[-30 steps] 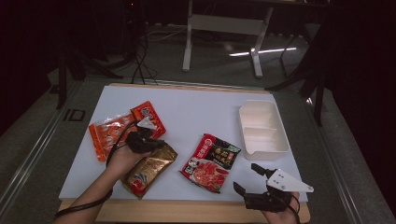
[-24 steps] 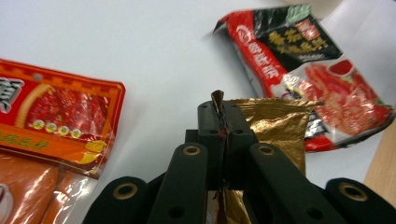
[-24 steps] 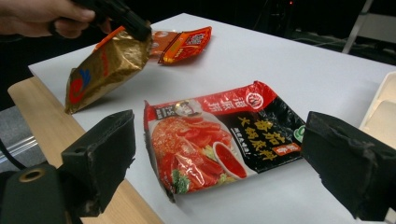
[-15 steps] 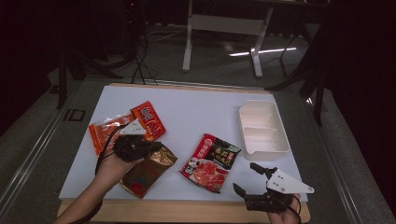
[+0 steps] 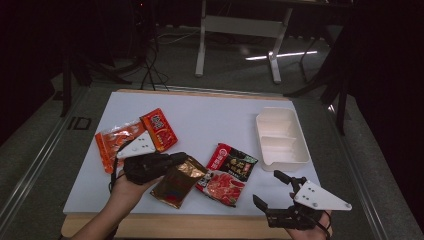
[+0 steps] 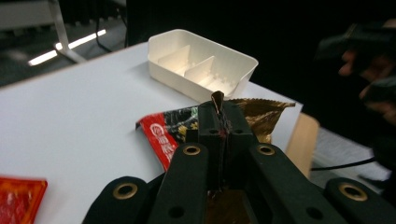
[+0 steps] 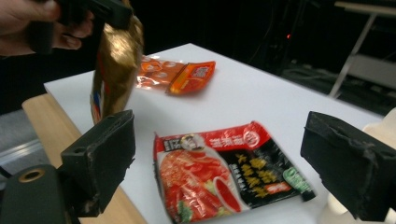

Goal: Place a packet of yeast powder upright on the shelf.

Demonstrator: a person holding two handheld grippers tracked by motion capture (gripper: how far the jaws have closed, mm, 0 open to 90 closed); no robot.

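We are gripping the gold pouch (image 5: 178, 181) with our left gripper (image 5: 172, 161), jaws pressed together on the pouch's upper edge. In the left gripper view that edge is poking up as a thin crinkled strip between the two black jaws, and the rest of the gold pouch (image 6: 261, 116) is spreading out beyond them. In the right gripper view the gold pouch (image 7: 114, 70) is hanging down from the left gripper (image 7: 100, 11), clear of the table and swinging a little blurred.

Taking the tray (image 5: 280, 137) as our landmark: the gold pouch is sitting well to the left of it, towards the near edge of the table (image 5: 210, 117), with its lower end over the white top. Between the gold pouch and the tray the red-and-black packet (image 5: 227, 172) is lying flat, nearly touching the gold pouch on one side and just short of the tray on the other. Two orange packets (image 5: 135, 137) are lying farther left still, overlapping each other.

We are holding our right gripper (image 5: 274, 192) in front of the tray's near corner, over the table's edge, its jaws standing wide apart with nothing between them. In the right gripper view the red-and-black packet (image 7: 224, 168) is lying beyond the gap between those jaws.
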